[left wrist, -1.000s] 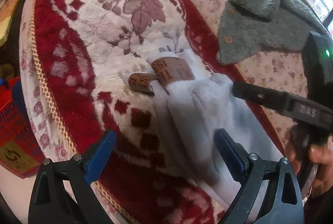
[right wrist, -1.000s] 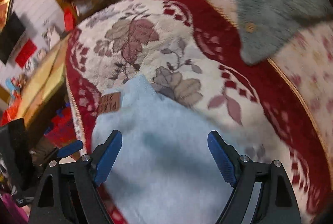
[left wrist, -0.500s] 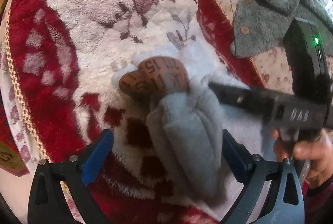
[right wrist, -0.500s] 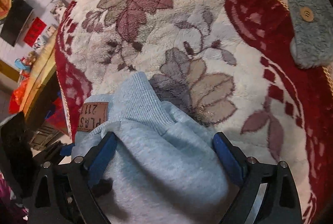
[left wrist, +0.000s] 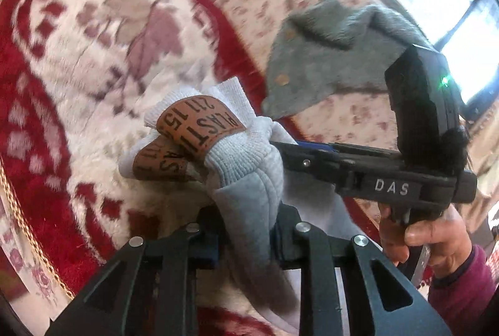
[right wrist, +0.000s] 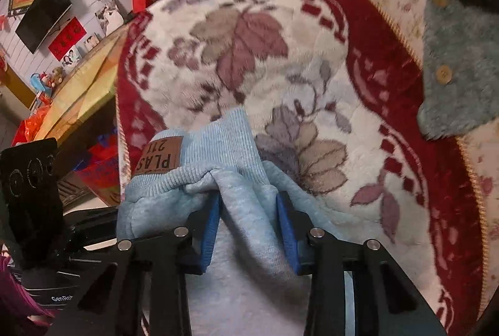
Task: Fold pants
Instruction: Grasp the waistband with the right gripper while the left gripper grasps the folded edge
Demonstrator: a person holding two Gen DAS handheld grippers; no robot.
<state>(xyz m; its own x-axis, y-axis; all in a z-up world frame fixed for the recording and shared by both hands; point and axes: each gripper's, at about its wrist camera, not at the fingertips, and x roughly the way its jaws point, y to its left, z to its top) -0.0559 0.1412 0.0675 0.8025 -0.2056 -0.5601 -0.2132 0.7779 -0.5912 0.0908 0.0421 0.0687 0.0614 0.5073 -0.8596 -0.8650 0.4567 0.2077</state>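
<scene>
Left wrist view: both claws, left claw (left wrist: 246, 239) and right claw (right wrist: 249, 230), are pinching the soft, light grey pants (left wrist: 249, 198) near the ribbed cuffs at 12 o'clock, over the blanket (left wrist: 93, 55).

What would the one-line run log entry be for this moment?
stage: grasp | left tongs: shut on pants | right tongs: shut on pants | surface: floral blanket
</scene>
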